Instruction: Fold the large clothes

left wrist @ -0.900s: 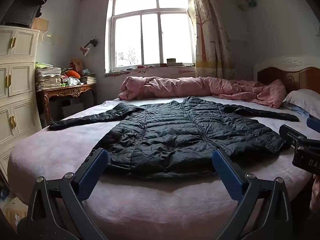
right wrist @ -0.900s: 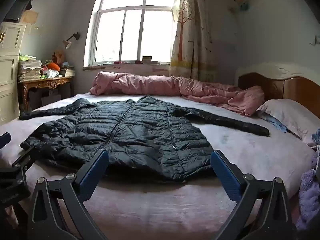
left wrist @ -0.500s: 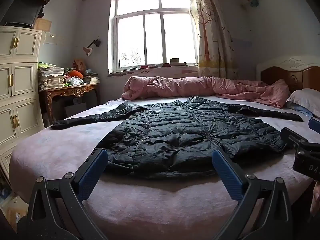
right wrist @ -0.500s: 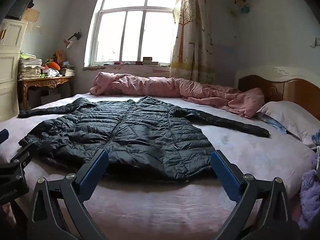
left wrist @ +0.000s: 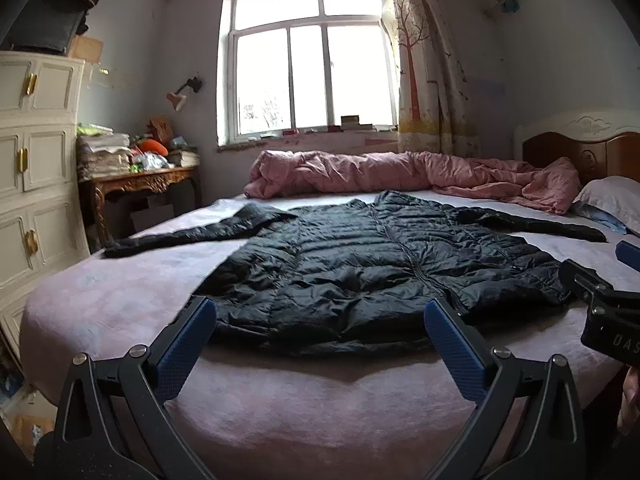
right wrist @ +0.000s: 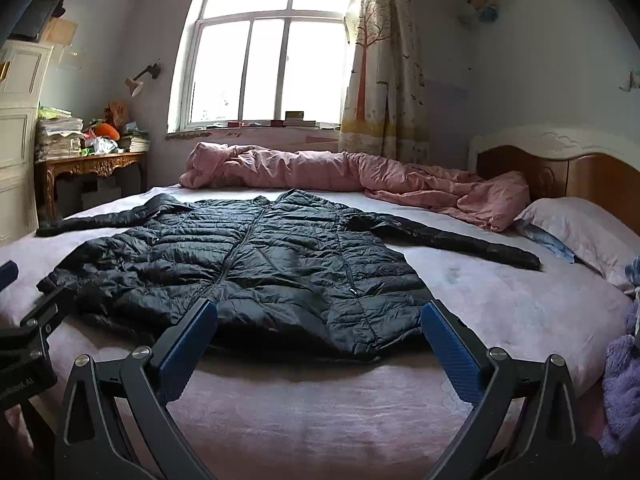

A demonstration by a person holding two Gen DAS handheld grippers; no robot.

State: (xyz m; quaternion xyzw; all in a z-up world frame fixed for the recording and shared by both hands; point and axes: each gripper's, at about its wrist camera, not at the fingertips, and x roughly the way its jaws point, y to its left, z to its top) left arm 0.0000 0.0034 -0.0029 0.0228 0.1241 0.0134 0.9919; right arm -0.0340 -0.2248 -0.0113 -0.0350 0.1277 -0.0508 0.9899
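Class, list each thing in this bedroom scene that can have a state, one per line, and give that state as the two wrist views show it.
black puffer jacket: spread flat, unfolded, sleeves out to both sides.
pink quilt: bunched along the far edge of the bed.
curtain: drawn aside.
cabinet doors: closed.
left gripper: open, holding nothing.
right gripper: open, holding nothing.
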